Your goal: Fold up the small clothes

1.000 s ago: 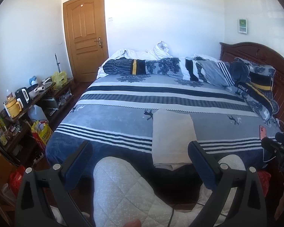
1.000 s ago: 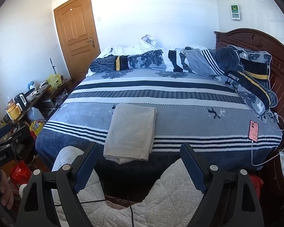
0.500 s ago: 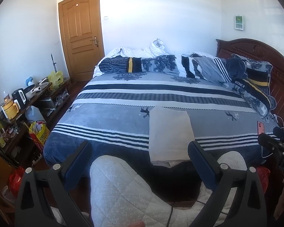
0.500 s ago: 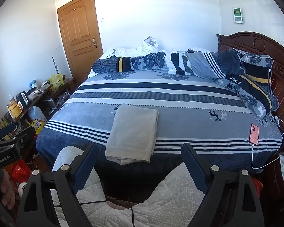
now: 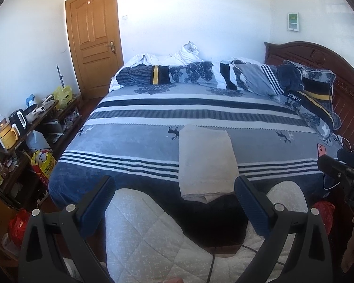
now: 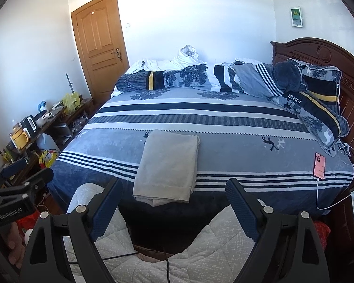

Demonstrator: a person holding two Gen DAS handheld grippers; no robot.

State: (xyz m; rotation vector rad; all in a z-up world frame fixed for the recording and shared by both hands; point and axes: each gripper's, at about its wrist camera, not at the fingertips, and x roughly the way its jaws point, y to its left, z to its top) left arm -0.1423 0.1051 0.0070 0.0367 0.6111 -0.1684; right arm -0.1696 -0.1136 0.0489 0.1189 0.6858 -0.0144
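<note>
Scene much as a second ago, folded beige cloth (image 5: 206, 160) unmoved at bed's (image 5: 134, 146) near edge, left gripper (image 5: 174, 202) and right gripper (image 6: 174, 202) both wide apart, empty, angled downward above person's quilted knees (image 5: 141, 231).

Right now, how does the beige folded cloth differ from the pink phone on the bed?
The beige folded cloth is large, soft and plain; the pink phone is small, flat and rigid. The cloth overhangs the near edge of the bed; the phone lies by the right edge, with a white cable attached. Both rest on the striped cover.

Left tongs (image 5: 173, 189), right tongs (image 6: 174, 192) both gaping, empty, above quilted knees (image 5: 141, 224).
</note>
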